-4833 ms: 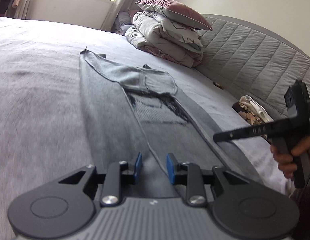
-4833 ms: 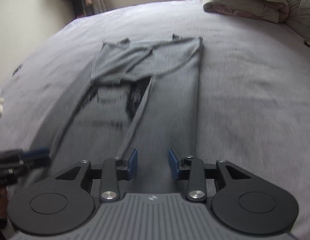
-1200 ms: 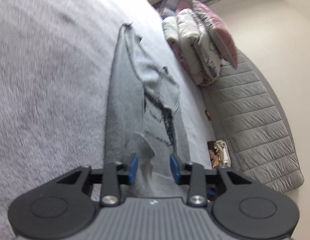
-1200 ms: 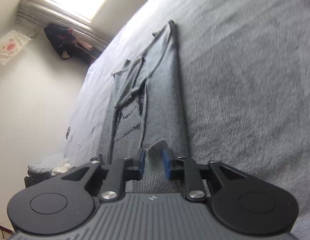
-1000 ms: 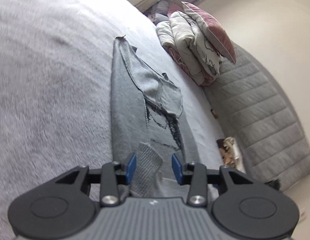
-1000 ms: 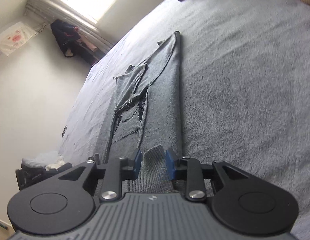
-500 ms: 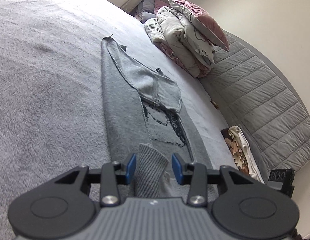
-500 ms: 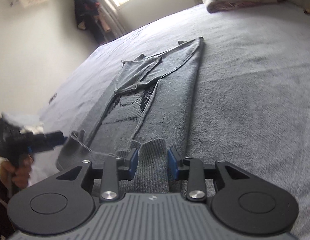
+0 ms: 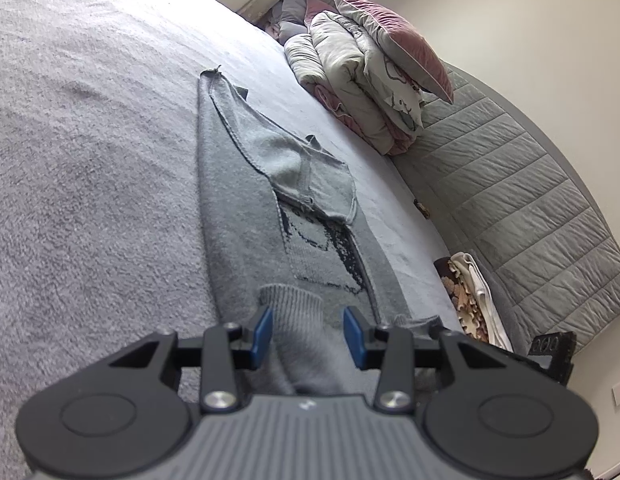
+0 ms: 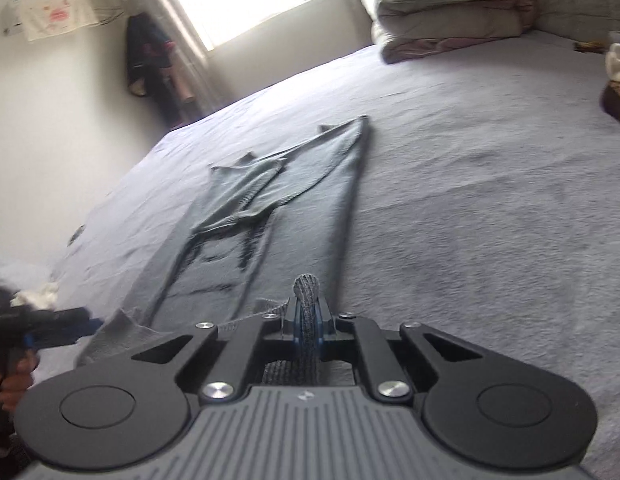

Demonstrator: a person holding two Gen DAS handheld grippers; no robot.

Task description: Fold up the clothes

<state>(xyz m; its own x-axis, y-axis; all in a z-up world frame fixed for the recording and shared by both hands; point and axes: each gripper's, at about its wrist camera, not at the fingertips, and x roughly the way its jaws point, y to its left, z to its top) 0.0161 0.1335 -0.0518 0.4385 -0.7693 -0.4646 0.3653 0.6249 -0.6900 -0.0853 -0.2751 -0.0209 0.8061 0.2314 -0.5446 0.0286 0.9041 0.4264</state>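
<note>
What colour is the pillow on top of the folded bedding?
Dusty pink, with a pale piped edge; the pillow shows best in the left wrist view.

I can read no words or numbers anywhere: the red marks on the white cloth point(image 10: 50, 14) hanging on the wall are too blurred to read.

The sweater point(image 9: 246, 216) is grey knitted cloth, ribbed at its hem. The bed point(image 9: 90, 140) wears a matt, fuzzy grey cover. Each tool point(image 9: 308, 334) is matt black plastic with shiny metal screws; the headboard point(image 9: 510, 208) is quilted fabric.
</note>
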